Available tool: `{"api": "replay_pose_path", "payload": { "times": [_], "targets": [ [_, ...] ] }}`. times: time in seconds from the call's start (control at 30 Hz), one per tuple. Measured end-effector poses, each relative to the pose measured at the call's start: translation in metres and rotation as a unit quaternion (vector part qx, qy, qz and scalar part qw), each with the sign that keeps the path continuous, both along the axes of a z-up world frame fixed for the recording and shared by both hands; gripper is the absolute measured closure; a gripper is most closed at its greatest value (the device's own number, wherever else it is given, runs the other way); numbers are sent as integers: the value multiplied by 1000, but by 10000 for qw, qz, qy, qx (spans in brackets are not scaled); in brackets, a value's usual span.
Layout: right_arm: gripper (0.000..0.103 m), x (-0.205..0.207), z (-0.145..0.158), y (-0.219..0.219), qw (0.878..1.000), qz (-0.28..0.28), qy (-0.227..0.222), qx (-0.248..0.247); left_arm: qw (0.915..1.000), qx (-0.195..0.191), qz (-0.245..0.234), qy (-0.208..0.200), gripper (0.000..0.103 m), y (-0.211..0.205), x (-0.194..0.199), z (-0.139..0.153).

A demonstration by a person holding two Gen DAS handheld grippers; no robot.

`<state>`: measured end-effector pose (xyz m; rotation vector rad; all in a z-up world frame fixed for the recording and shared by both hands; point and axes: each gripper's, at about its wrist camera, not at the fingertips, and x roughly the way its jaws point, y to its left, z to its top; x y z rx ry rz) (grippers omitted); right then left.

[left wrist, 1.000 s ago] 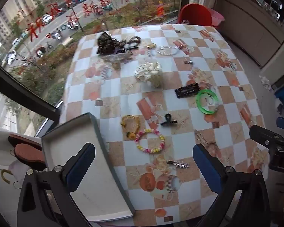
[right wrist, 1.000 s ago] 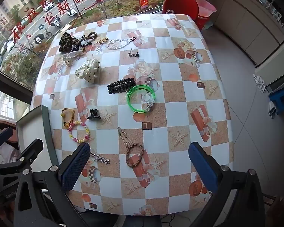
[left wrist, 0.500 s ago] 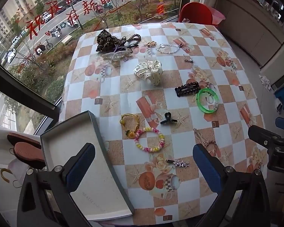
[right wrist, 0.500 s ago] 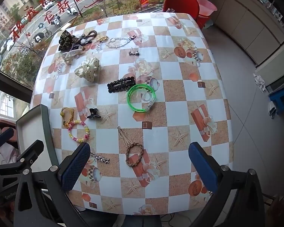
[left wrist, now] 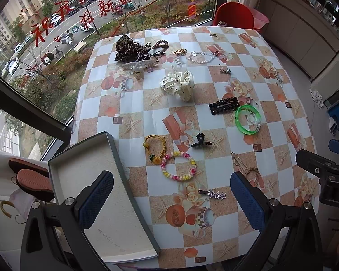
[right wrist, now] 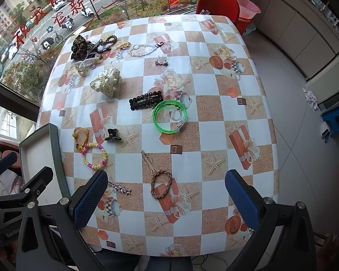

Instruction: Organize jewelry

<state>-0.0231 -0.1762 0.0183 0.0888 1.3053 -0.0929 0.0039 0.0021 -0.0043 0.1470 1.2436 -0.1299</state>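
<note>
Jewelry and hair pieces lie scattered on the checked tablecloth (left wrist: pixel 217 158). A grey open box (left wrist: pixel 97 194) sits at the table's near left corner. Near it lie a beaded bracelet (left wrist: pixel 178 166), a yellow hair tie (left wrist: pixel 153 148), a black claw clip (left wrist: pixel 201 141) and a star clip (left wrist: pixel 212 194). A green bangle (right wrist: pixel 169 117), a black beaded clip (right wrist: pixel 145 101) and a braided brown ring (right wrist: pixel 161 184) lie mid-table. My left gripper (left wrist: pixel 171 198) is open and empty above the near edge. My right gripper (right wrist: pixel 166 198) is open and empty above the braided ring.
A cream dotted scrunchie (left wrist: pixel 178 85), a leopard scrunchie (left wrist: pixel 126 49), a clear claw clip (left wrist: pixel 139 64) and a silver chain (left wrist: pixel 201 56) lie toward the far side. A red chair (left wrist: pixel 235 18) stands behind the table. A window runs along the left.
The left wrist view has shifted a little, so the table sits lower and more centred. The right gripper has barely moved. Both grippers stay open and empty.
</note>
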Motion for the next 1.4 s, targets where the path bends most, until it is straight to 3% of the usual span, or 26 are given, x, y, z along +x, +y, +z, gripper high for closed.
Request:
{"api": "replay_pose_path", "payload": {
  "times": [1.4],
  "targets": [
    [0, 2, -8, 6, 9999, 79, 67, -17, 9996, 13, 269, 69, 0, 14, 1, -4]
  ]
}}
